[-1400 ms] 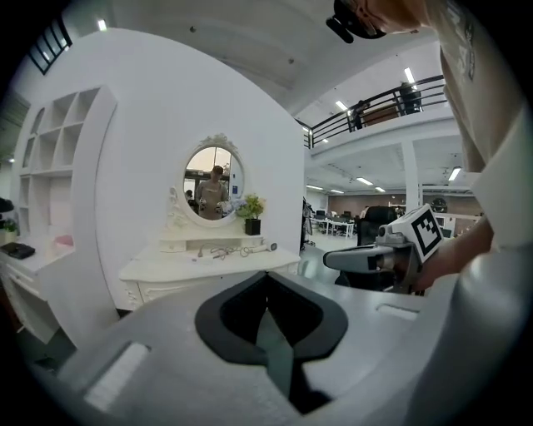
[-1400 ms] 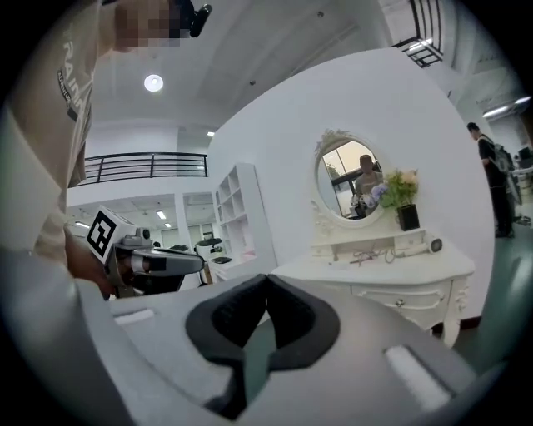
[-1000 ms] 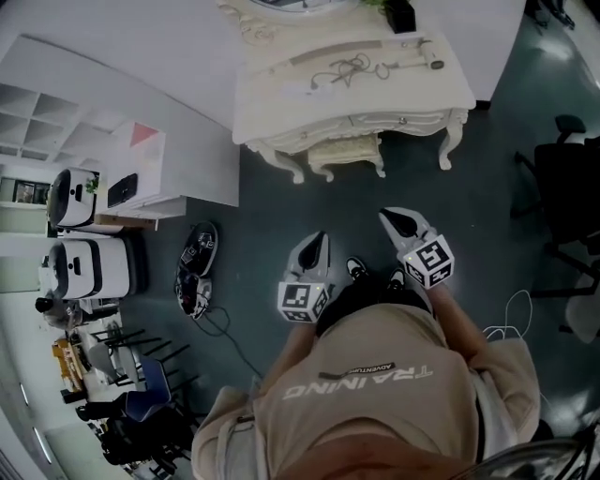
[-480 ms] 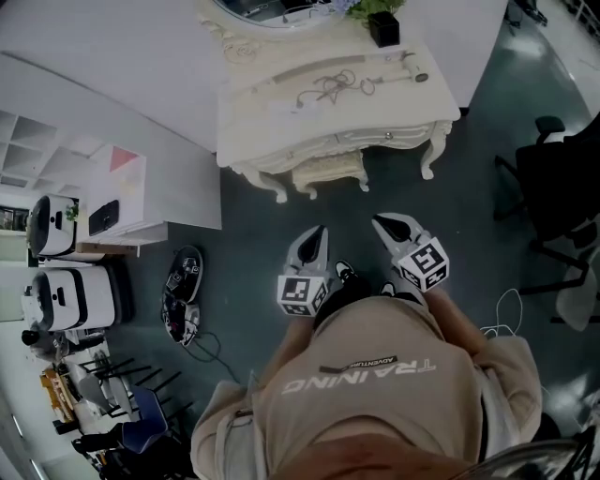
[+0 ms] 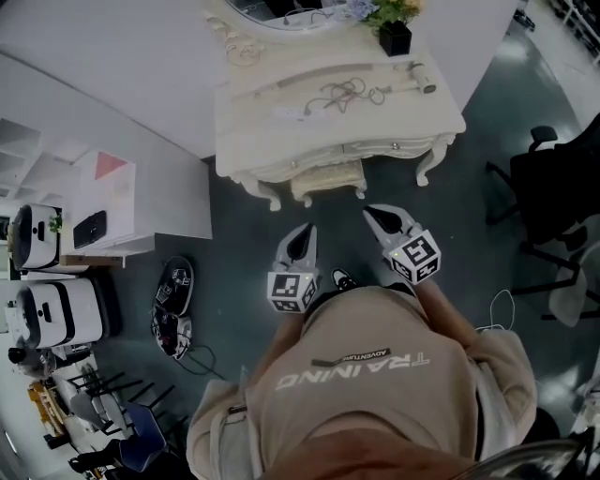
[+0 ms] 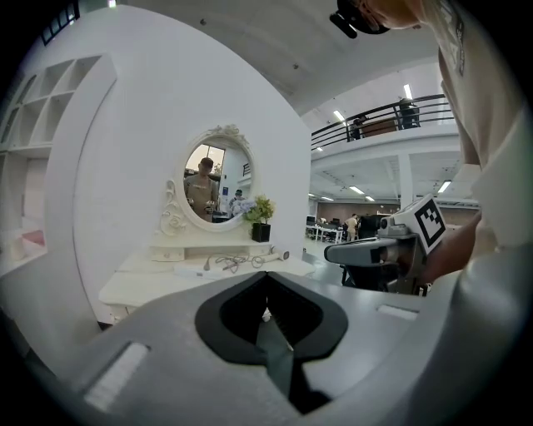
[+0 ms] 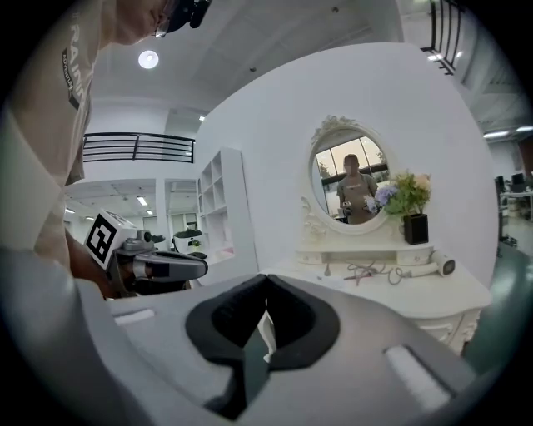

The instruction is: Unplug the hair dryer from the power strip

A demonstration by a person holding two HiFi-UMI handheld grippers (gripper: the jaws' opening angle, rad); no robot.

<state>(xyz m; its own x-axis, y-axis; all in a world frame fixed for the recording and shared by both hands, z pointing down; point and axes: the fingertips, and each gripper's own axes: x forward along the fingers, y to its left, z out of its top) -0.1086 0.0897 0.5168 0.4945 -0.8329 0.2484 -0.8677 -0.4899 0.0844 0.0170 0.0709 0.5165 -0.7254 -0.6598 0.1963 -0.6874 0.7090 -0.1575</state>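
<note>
The dressing table (image 5: 281, 141) lies closer to both grippers than a second ago. The strip of dark floor (image 5: 234, 244) between the tools and the stool (image 5: 328, 178) tucked under the table has narrowed, and more of the mirror (image 5: 272, 9) shows at the far edge. Both tools stay as they were, closed and empty.

The left gripper (image 5: 302, 232) has its jaws pressed together with nothing between them, and the right gripper (image 5: 375, 215) is the same. They are held out side by side ahead of the person's chest, close to level, aimed at the table, with the marker cubes facing up and the right one reaching slightly farther.

The hair dryer (image 5: 417, 75) lies on the tabletop toward its right end, near the potted plant (image 5: 394, 28), with a tangle of cord (image 5: 347, 92) just left of it, well apart from both tools.

A white wall and a cabinet (image 5: 103, 197) bound the left side, and a black office chair (image 5: 553, 187) stands to the right of the table.
</note>
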